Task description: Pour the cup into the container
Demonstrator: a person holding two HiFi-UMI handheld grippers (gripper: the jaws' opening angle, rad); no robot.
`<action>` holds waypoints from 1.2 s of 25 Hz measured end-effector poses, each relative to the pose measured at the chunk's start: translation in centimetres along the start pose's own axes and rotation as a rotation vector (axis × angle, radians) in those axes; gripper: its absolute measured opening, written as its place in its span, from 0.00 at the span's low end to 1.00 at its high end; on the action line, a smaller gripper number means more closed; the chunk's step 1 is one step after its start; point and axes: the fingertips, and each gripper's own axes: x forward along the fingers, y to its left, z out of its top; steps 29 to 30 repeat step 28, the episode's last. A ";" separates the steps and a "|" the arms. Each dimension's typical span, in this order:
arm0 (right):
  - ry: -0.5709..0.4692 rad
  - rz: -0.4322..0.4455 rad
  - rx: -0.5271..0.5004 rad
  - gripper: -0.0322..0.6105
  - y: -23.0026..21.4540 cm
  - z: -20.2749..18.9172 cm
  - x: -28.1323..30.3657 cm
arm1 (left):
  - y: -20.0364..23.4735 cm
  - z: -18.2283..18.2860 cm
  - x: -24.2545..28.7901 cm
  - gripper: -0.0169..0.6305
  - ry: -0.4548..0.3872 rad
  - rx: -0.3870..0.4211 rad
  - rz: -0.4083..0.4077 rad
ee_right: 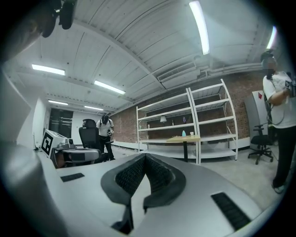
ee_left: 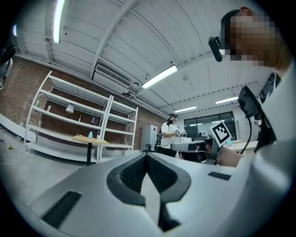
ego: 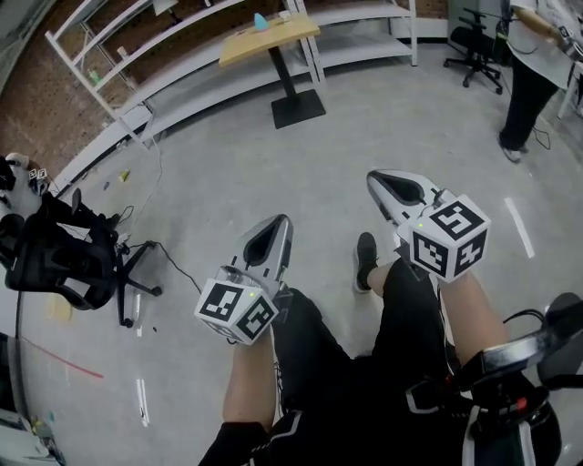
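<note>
While both grippers are held level over the grey concrete floor (ego: 273,164), nothing sits between either set of fingers. White metal shelving (ego: 173,55) runs along a brick wall (ego: 36,100), with a few items on it too small to name. A small wooden desk (ego: 269,38) on a black pedestal stands in front of the shelving, well apart from the grippers. A black office chair (ego: 64,259) is at the left edge of the head view, and a second person (ego: 533,73) stands at the far right.

On the left gripper (ego: 281,221) the fingers are closed together and empty. On the right gripper (ego: 374,178) the fingers are also closed together and empty. Each gripper carries a cube (ego: 239,310) with black-and-white square patterns, not letters.

On the desk, a teal object (ego: 260,20) and a small white cup (ee_right: 192,134) stand near each other. Both are too small to tell which one is the container or what either holds. Any print or label is too small to read.
</note>
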 end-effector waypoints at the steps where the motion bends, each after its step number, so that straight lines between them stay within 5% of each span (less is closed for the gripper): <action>1: 0.000 0.000 0.001 0.05 0.4 -0.2 -0.7 | -0.4 -0.1 -0.6 0.02 0.001 0.001 0.004; 12: -0.025 -0.009 -0.004 0.05 1.9 1.0 -3.8 | -2.7 0.2 -2.8 0.02 -0.003 0.001 0.023; 30: -0.008 -0.039 0.002 0.05 0.0 0.2 -3.1 | -0.7 -0.5 -1.9 0.02 0.020 0.013 0.056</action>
